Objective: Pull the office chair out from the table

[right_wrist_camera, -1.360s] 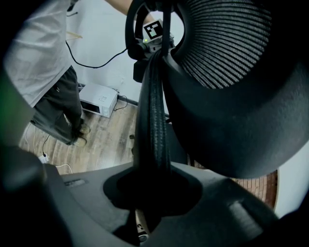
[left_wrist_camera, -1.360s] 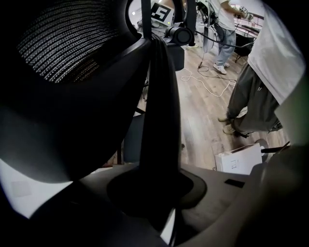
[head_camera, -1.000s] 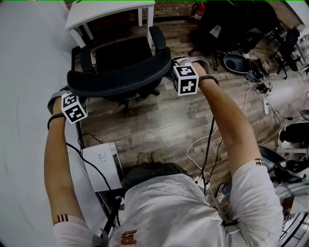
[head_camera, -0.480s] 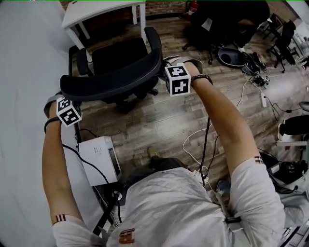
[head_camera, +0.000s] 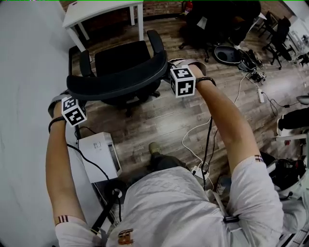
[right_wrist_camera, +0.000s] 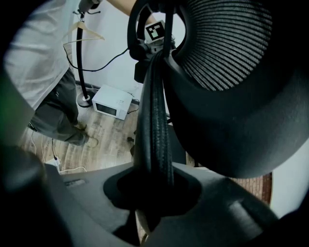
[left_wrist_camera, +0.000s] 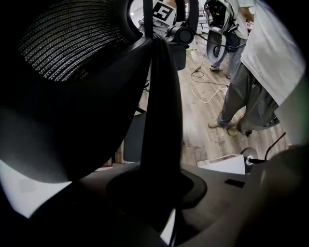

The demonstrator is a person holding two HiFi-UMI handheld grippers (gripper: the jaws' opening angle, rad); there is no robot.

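Observation:
The black office chair (head_camera: 120, 55) stands on the wood floor, a little way out from the white table (head_camera: 104, 10). Its curved backrest (head_camera: 116, 81) faces me. My left gripper (head_camera: 72, 99) is shut on the backrest's left end, with its marker cube (head_camera: 74, 111) just below. My right gripper (head_camera: 169, 73) is shut on the right end, beside its cube (head_camera: 183, 80). In the left gripper view the backrest's rim (left_wrist_camera: 161, 96) runs straight into the left gripper (left_wrist_camera: 159, 188). In the right gripper view the ribbed rim (right_wrist_camera: 157, 106) sits clamped in the right gripper (right_wrist_camera: 154, 193).
A white microwave-like box (head_camera: 99, 157) sits on the floor by my left arm. Loose cables (head_camera: 198, 140) trail on the right. Dark chairs and bags (head_camera: 227, 24) crowd the back right. A coat stand (right_wrist_camera: 82, 62) rises behind me. A pale wall (head_camera: 24, 96) runs along the left.
The chair has rolled back from the white table with both grippers still clamped on its backrest. My feet have stepped back.

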